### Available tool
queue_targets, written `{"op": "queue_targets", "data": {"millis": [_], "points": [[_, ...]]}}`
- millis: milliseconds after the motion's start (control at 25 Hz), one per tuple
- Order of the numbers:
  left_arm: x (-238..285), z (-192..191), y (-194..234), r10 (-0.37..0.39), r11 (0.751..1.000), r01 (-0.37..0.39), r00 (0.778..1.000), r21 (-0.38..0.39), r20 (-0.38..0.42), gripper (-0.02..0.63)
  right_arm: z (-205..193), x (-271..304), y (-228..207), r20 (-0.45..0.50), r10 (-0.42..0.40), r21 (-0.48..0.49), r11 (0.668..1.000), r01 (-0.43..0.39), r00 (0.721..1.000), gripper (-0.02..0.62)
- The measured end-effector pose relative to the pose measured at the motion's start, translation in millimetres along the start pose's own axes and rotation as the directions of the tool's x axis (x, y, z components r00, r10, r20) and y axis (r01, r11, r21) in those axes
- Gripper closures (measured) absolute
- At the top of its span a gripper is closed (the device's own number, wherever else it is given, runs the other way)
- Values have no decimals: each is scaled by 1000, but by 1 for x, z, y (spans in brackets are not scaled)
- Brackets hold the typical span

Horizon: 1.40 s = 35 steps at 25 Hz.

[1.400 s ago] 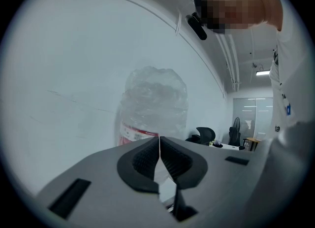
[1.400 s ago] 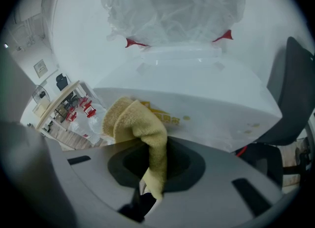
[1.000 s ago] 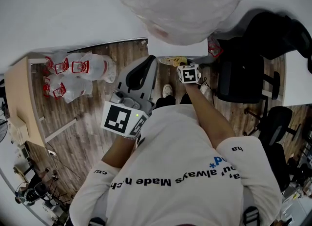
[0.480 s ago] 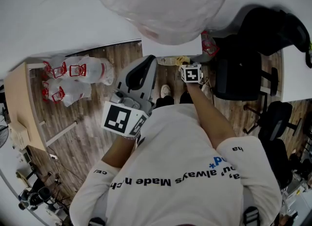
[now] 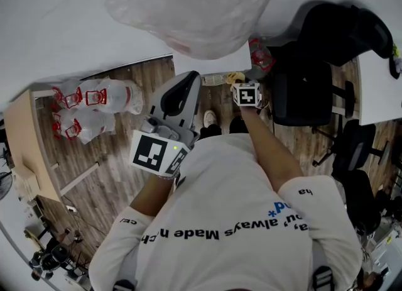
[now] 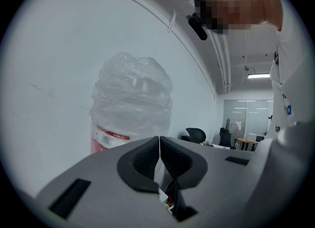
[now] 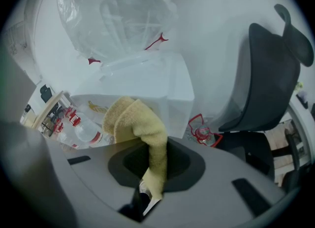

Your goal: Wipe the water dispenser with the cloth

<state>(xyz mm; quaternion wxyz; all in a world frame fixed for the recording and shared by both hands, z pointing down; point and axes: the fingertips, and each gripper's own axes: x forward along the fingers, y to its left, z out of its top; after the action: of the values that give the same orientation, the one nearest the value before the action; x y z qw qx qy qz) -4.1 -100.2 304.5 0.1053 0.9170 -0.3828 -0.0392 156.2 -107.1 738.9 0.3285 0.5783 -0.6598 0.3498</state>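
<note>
The white water dispenser (image 7: 147,89) stands against the wall with a plastic-wrapped bottle (image 5: 188,0) on top. My right gripper (image 7: 157,160) is shut on a yellow cloth (image 7: 140,123), whose folded end lies against the dispenser's front. In the head view the right gripper's marker cube (image 5: 247,95) sits just below the dispenser's front edge, with the cloth (image 5: 233,77) peeking out beside it. My left gripper (image 6: 159,148) is shut with nothing in it, held up and aimed toward the wrapped bottle (image 6: 130,106). From above, the left gripper (image 5: 182,92) hangs left of the dispenser.
Several wrapped water bottles (image 5: 94,101) lie on the wood floor at the left beside a wooden shelf (image 5: 25,132). A black office chair (image 5: 308,95) stands close on the right, another bottle (image 7: 204,131) on the floor beside the dispenser. A white desk (image 5: 380,82) is far right.
The head view has shifted, so the dispenser and bottle sit further left in frame. Both grippers keep nearly the same places, the right one still on the cloth.
</note>
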Motion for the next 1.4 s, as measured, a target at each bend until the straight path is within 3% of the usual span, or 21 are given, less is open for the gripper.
{"op": "queue_targets", "data": {"millis": [840, 1400], "points": [[6, -7, -12, -1, 1000, 1, 1000, -5, -22, 580, 0, -4, -24, 4, -24, 23, 999, 24, 1000, 538], [4, -37, -6, 26, 999, -28, 996, -28, -86, 580, -10, 18, -35, -23, -17, 16, 1000, 17, 1000, 538]]}}
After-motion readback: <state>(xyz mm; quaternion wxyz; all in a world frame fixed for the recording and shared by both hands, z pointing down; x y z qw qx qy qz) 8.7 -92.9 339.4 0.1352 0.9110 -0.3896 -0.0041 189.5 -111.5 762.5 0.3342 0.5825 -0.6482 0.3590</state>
